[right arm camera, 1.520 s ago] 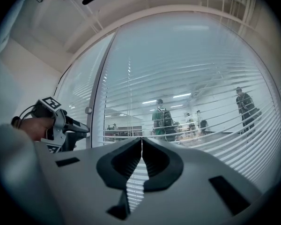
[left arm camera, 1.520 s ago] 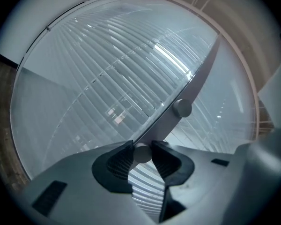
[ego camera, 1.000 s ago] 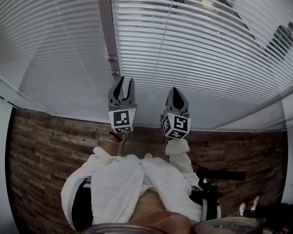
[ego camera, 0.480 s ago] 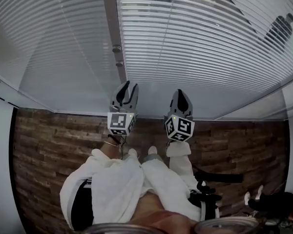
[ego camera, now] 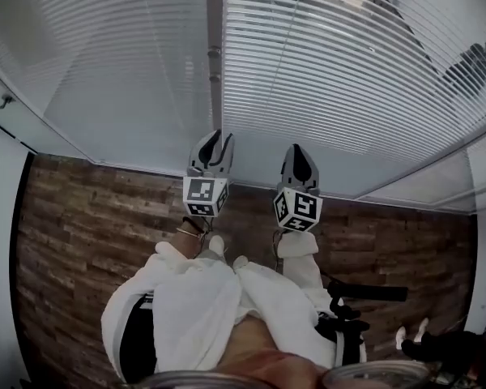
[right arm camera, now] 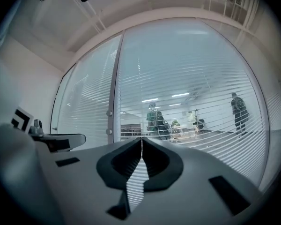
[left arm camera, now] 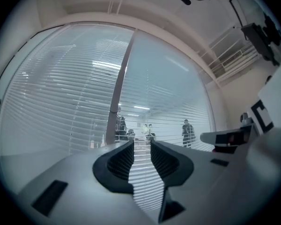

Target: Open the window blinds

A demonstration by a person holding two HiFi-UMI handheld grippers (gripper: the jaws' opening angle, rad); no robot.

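White slatted blinds (ego camera: pixel 340 63) hang behind glass on both sides of a grey upright post (ego camera: pixel 215 23) that carries a small round knob (ego camera: pixel 213 53). The slats of the right pane (right arm camera: pixel 192 102) stand tilted, and people and a lit room show through them. My left gripper (ego camera: pixel 217 139) is held a little below the post, open, with nothing between its fingers; its own view shows it (left arm camera: pixel 142 146) facing the post (left arm camera: pixel 119 93). My right gripper (ego camera: pixel 299 149) is beside it, shut and empty, pointed at the right pane (right arm camera: pixel 141 140). Two knobs (right arm camera: pixel 109 113) sit on the post.
A wood-pattern floor (ego camera: pixel 81 233) runs up to the window's lower sill (ego camera: pixel 105 164). White walls (ego camera: pixel 0 217) close in on the far left and right. A person in white sleeves (ego camera: pixel 194 298) holds the grippers. A black object (ego camera: pixel 364 292) lies on the floor at the right.
My left gripper has come off the post's knob, which sat between its jaws before, and drawn back from the window. The right gripper has stayed shut and shifted slightly.
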